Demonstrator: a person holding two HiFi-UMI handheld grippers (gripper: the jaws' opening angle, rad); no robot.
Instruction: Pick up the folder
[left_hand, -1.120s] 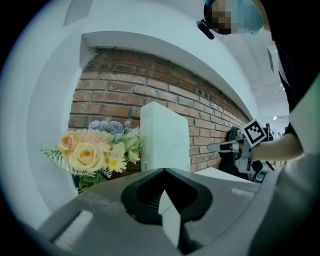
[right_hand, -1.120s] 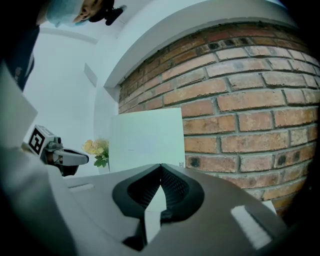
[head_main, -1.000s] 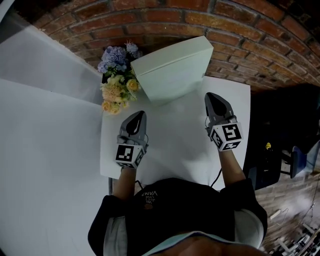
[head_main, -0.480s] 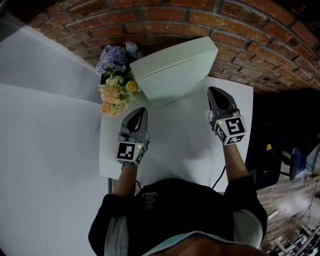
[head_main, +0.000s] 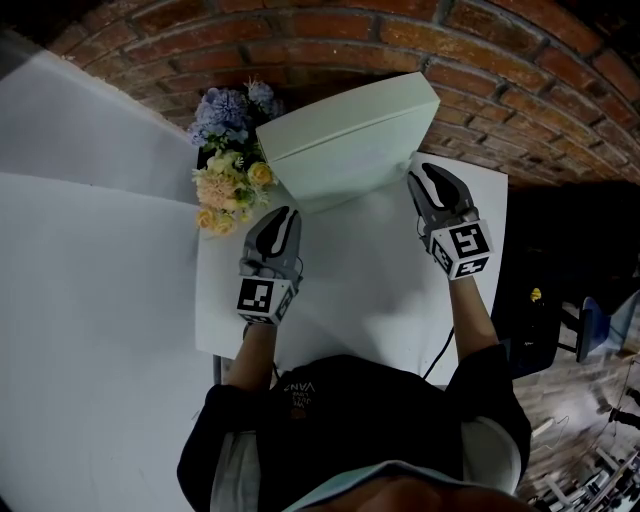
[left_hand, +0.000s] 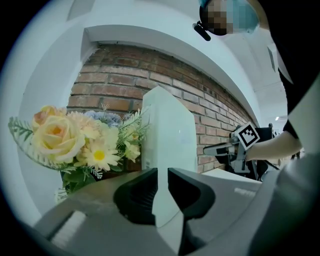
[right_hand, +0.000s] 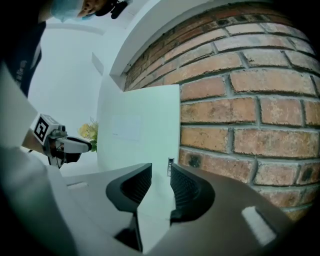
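One bunch of flowers (head_main: 228, 160) sits at the far left of your white table (head_main: 370, 290). Just right of it, your left gripper (head_main: 284, 214) has just been opening its jaws to a narrow slit. Nothing is between them, and they aim at the near left corner of the folder (head_main: 345, 140). That pale folder stands on edge by the brick wall (head_main: 520, 60). At its right edge your right gripper (head_main: 428, 177) has been opening too, wider, and its pads grip nothing.
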